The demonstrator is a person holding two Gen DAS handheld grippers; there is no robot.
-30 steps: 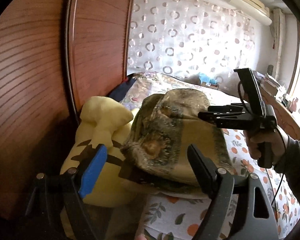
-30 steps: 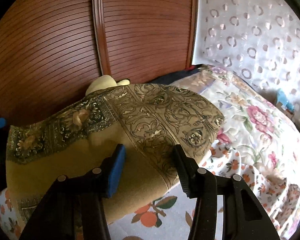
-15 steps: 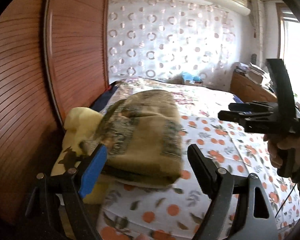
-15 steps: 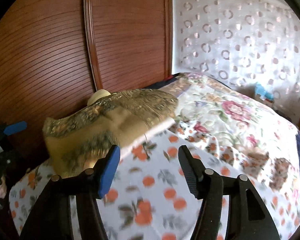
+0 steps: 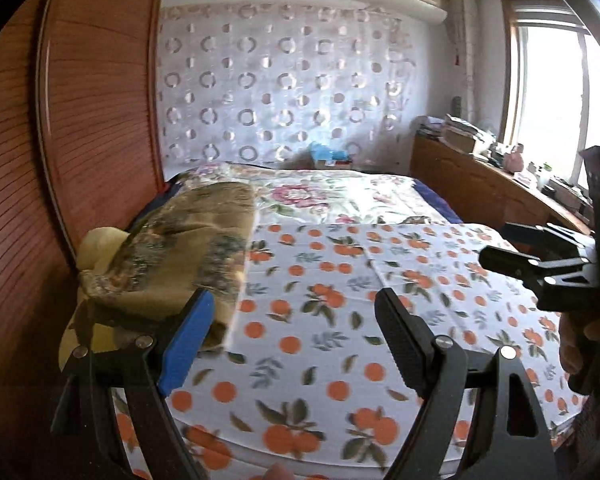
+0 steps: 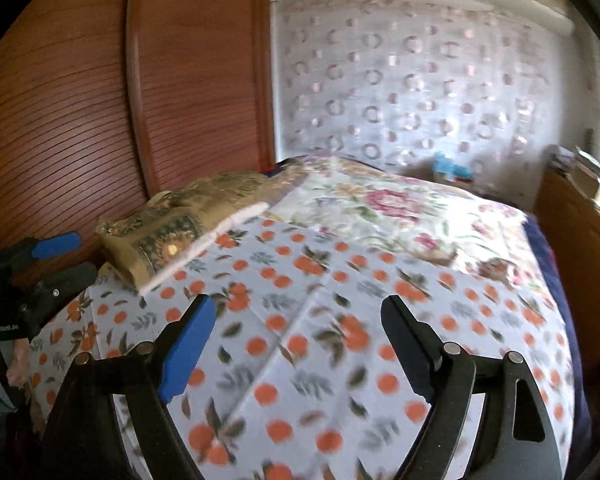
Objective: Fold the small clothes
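A folded olive-gold patterned cloth [image 5: 180,256] lies at the left edge of the bed on a yellow plush toy [image 5: 96,240]; it also shows in the right wrist view [image 6: 180,228]. My left gripper [image 5: 296,344] is open and empty, above the orange-print sheet [image 5: 340,280], just right of the cloth. My right gripper [image 6: 300,344] is open and empty over the sheet's middle [image 6: 320,320], apart from the cloth. The right gripper also shows at the right in the left wrist view [image 5: 540,256], and the left gripper at the left in the right wrist view [image 6: 56,260].
A ribbed wooden headboard [image 5: 80,120] rises on the left. A floral quilt [image 5: 340,196] covers the far bed. A wooden cabinet with clutter [image 5: 480,176] stands on the right under a window. A patterned curtain [image 5: 280,92] hangs behind.
Both grippers have pulled back and away from the folded cloth, which now lies farther off at the left. The views have swung right over the orange-print sheet.
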